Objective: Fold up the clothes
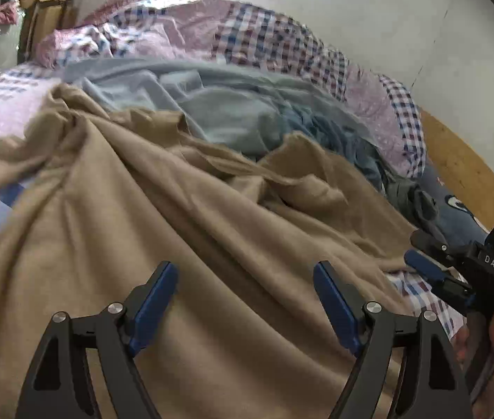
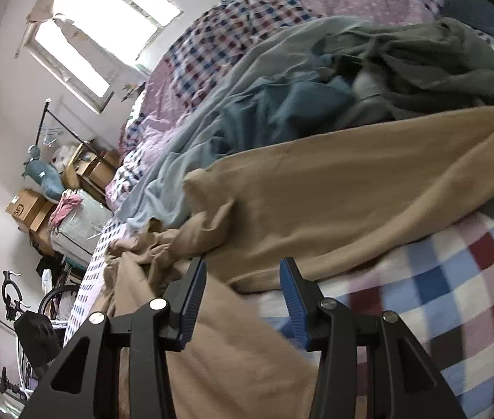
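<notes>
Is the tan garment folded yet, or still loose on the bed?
Still loose. The tan garment lies rumpled in uneven ridges across the checked bedding, no squared edges; both tools are open.

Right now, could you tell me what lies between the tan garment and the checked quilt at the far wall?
A crumpled light blue garment lies between the tan garment and the checked quilt, clearest in the left wrist view.

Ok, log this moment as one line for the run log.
stage: pre-grasp | left gripper: open over tan garment | right gripper: open at tan garment edge | blue garment: crumpled behind | folds: none yet
</notes>
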A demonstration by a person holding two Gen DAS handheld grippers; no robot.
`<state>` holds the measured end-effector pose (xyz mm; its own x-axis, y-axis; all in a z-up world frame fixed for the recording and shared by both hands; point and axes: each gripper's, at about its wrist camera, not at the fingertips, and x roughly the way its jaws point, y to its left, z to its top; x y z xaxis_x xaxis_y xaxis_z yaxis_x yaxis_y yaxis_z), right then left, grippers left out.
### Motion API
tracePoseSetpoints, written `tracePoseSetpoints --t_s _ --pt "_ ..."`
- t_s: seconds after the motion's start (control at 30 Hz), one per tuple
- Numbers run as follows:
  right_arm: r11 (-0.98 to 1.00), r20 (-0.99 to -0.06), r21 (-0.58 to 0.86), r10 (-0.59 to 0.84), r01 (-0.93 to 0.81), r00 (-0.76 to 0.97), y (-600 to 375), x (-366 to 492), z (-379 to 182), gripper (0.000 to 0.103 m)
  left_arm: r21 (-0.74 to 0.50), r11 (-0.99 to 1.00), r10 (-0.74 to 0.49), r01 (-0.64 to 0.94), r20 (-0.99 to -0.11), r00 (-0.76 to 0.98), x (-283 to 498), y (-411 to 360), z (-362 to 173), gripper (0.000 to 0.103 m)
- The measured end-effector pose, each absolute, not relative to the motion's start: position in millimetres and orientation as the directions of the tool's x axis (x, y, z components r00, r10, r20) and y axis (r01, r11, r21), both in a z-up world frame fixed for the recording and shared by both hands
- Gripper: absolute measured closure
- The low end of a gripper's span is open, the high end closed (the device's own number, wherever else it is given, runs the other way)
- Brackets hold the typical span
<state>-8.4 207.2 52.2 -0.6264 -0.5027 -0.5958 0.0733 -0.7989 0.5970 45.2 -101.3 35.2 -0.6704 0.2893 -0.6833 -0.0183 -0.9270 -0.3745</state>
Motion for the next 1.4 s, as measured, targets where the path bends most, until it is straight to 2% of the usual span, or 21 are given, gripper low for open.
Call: tracePoseSetpoints --t_s 0.07,0.17,0.33,0.7,1.0,1.33,1.4 --pt "-0.813 -0.613 0.578 -0.488 0.069 -0.621 210 -9 48 0.055 -0.372 -0.927 0.306 -0.041 -0.694 -0.652 32 -96 41 0.019" --pt "-0.827 -0.622 0.557 -0.476 0.075 -0.621 206 -10 44 0.055 -0.384 -0.919 0.338 -0.083 -0.665 -0.666 19 -93 54 0.019" --pt "-0.855 -0.638 0.498 -0.474 0.144 -0.606 183 -9 43 0.055 -0.509 -0.86 0.41 -0.045 -0.636 -0.654 11 -104 57 0.019" --pt "-0.903 -0.669 0.318 -0.43 0.288 -0.607 136 -26 66 0.055 -0.563 -0.813 0.379 0.148 -0.704 -0.6 -1 -135 40 0.019" --pt "-0.915 -0.698 0.146 -0.364 0.376 -0.616 106 -74 94 0.057 -0.495 -0.85 0.315 0.179 -0.751 -0.581 -7 -143 44 0.019" --pt "-0.879 -0.769 -0.1 -0.23 0.467 -0.597 55 -144 77 0.057 -0.532 -0.806 0.309 0.26 -0.752 -0.582 -14 -173 40 0.019" --pt "-0.864 -0.769 -0.14 -0.213 0.484 -0.603 46 -148 73 0.064 -0.544 -0.794 0.314 0.272 -0.751 -0.581 -15 -177 38 0.019"
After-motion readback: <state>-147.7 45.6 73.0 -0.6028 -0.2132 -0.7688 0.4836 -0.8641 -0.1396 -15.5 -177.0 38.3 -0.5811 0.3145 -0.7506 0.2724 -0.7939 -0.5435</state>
